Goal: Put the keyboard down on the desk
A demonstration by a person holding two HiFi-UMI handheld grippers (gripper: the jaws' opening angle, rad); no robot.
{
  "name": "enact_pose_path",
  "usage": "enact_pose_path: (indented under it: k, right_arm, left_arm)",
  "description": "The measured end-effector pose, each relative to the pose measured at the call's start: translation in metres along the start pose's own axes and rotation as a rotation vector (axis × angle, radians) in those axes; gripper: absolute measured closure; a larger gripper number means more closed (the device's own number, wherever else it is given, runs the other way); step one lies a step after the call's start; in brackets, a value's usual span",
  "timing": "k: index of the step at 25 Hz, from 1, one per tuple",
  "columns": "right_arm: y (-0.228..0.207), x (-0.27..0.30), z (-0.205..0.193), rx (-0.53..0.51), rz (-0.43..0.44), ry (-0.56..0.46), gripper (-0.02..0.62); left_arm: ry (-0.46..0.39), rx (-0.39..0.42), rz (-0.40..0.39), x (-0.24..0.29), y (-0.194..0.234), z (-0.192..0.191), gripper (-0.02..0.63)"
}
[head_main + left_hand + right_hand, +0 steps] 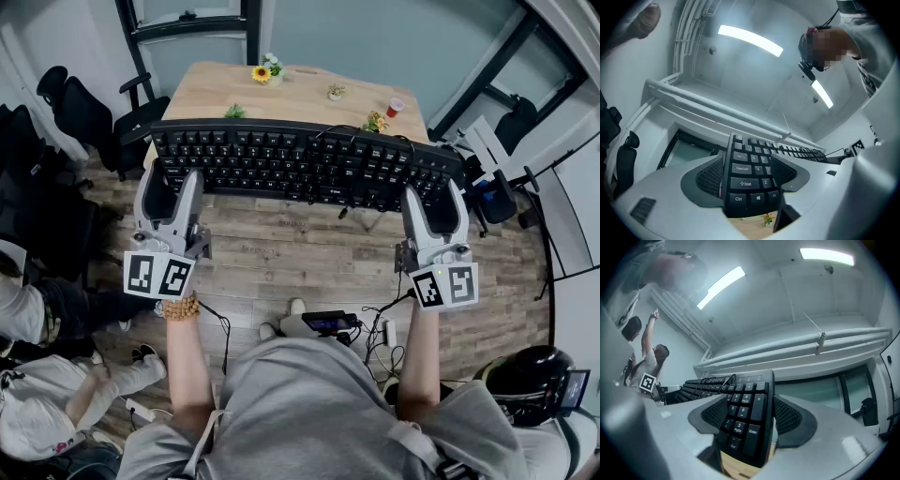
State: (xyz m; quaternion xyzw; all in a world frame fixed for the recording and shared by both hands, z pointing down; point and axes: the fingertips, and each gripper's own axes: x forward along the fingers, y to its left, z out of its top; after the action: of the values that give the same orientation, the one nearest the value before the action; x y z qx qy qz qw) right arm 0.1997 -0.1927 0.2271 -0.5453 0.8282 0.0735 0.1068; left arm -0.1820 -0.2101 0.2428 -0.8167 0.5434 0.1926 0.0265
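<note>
A black full-size keyboard (305, 169) hangs level in the air in front of the wooden desk (309, 89), its far edge over the desk's near edge. My left gripper (171, 183) is shut on its left end, and my right gripper (434, 202) is shut on its right end. In the left gripper view the Ctrl and Shift end of the keyboard (747, 183) sits between the two black pads (710, 176). The right gripper view has the number-pad end of the keyboard (745, 418) between that gripper's pads (790, 420). The keyboard's cable (337, 141) loops over its keys.
On the desk stand a sunflower pot (262, 72), a small plant (335, 92), a red cup (395, 107) and a flower bunch (376, 122). Black chairs (84, 112) flank the desk on the left, another chair (497, 192) on the right. People sit at lower left.
</note>
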Motion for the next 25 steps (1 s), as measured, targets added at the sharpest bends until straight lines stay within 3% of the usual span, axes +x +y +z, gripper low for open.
enact_pose_path:
  k: [17, 25]
  right_arm:
    - [0.002, -0.004, -0.002, 0.034, -0.043, 0.009, 0.273]
    - [-0.003, -0.004, -0.01, 0.053, -0.035, -0.004, 0.275]
  left_arm:
    - [0.024, -0.003, -0.039, 0.013, 0.004, -0.004, 0.287]
    - [0.034, 0.013, -0.02, 0.014, 0.003, -0.009, 0.287]
